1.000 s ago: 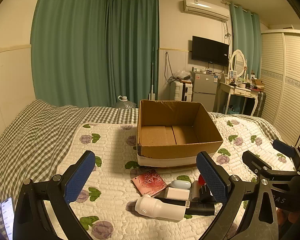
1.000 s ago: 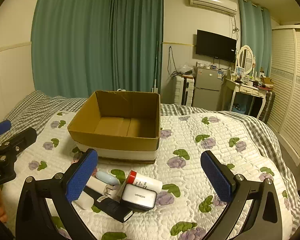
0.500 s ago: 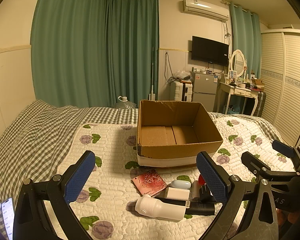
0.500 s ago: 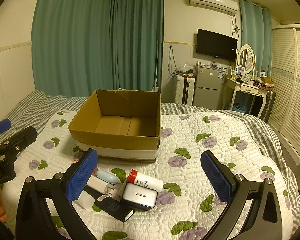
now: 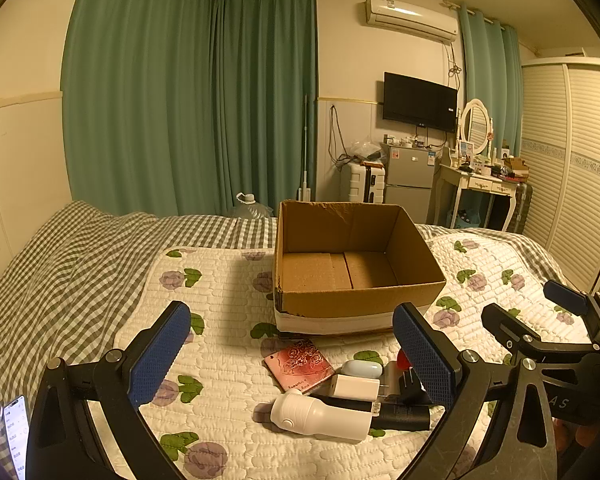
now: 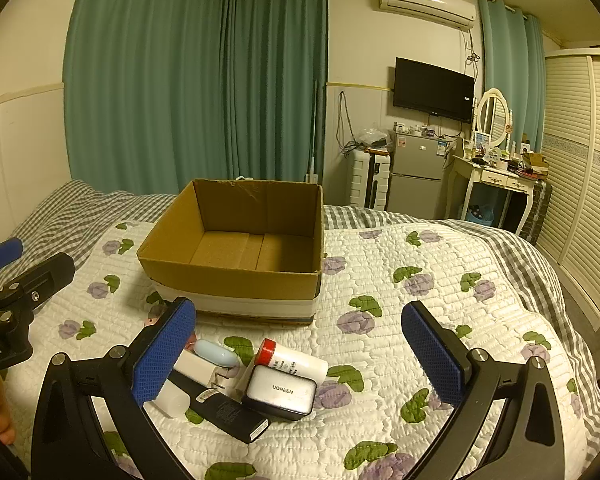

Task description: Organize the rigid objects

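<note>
An open, empty cardboard box (image 5: 360, 304) (image 6: 236, 276) stands on the quilted bed. In front of it lies a pile of small items: a pink rose-print case (image 5: 300, 365), a white bottle-like device (image 5: 320, 420), a white plug (image 5: 354, 387), a pale blue oval case (image 6: 216, 353), a red-capped white tube (image 6: 294, 361), a UGREEN charger (image 6: 280, 392) and a black box (image 6: 228, 412). My left gripper (image 5: 296, 356) is open and empty above the pile. My right gripper (image 6: 300, 354) is open and empty above the same pile.
A checked sheet (image 5: 60, 256) covers the bed's left side. A phone (image 5: 14, 436) lies at the left near edge. A fridge (image 5: 408, 180), suitcase (image 5: 360, 184), dressing table (image 5: 480, 184) and wardrobe (image 5: 580, 184) stand beyond the bed.
Both views have shifted very slightly. The objects have not moved and both grippers stay open.
</note>
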`<state>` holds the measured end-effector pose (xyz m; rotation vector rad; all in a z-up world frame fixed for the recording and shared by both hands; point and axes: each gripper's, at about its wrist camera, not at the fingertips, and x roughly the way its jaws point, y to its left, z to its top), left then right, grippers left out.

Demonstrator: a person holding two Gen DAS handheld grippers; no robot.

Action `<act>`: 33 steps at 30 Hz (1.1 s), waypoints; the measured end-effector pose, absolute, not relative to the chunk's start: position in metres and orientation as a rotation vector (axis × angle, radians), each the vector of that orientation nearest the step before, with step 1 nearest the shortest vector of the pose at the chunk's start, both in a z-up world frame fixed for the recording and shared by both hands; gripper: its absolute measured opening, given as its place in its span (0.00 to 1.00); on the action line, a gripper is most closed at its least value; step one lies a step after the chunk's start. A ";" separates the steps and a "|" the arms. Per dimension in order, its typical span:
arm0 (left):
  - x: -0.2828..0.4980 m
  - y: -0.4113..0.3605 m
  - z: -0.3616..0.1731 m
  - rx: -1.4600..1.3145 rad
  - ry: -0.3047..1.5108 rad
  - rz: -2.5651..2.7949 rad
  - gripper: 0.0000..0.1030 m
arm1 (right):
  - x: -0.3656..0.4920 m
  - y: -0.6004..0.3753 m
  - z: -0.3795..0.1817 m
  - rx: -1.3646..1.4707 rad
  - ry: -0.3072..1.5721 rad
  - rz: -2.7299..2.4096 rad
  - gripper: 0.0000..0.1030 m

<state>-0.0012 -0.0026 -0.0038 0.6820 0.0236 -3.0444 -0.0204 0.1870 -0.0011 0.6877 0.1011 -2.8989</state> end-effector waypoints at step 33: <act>-0.001 -0.005 0.004 0.671 0.023 -3.048 1.00 | -0.022 0.181 -0.001 0.690 0.112 -2.890 1.00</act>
